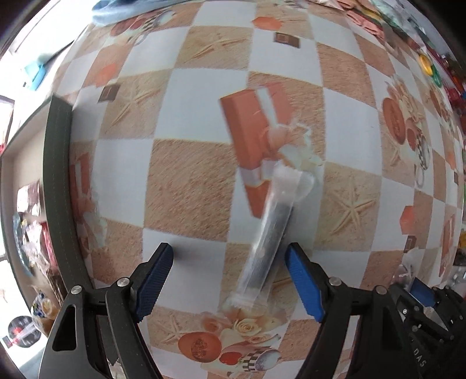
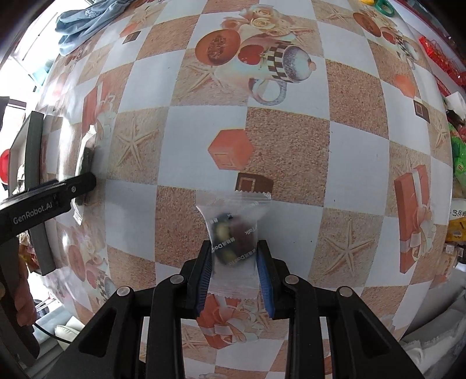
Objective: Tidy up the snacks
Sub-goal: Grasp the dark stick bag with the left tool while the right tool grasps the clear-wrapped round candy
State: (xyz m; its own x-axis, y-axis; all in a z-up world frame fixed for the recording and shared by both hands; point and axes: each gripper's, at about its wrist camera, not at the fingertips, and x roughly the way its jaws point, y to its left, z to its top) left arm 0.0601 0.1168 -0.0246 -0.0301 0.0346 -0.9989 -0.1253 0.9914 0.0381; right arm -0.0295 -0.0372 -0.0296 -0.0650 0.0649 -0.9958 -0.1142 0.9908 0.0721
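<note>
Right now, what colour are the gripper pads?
Blue pads, clearest in the left wrist view.

Both cams are fisheyes looking straight down along their tongs at the desk (image 1: 186, 96), close above it. Left wrist view: left tongs (image 1: 230, 280) frame the bottom edge, desk's edge strip (image 1: 56, 175) on the left. Right wrist view: right tongs (image 2: 234, 271) at bottom centre. Overlap: same checkered desk cover, same edge strip (image 2: 33, 151), blue cloth (image 1: 116, 11) (image 2: 84, 23) top left in both. The left tongs' arm (image 2: 49, 198) enters the right view from its left side.
</note>
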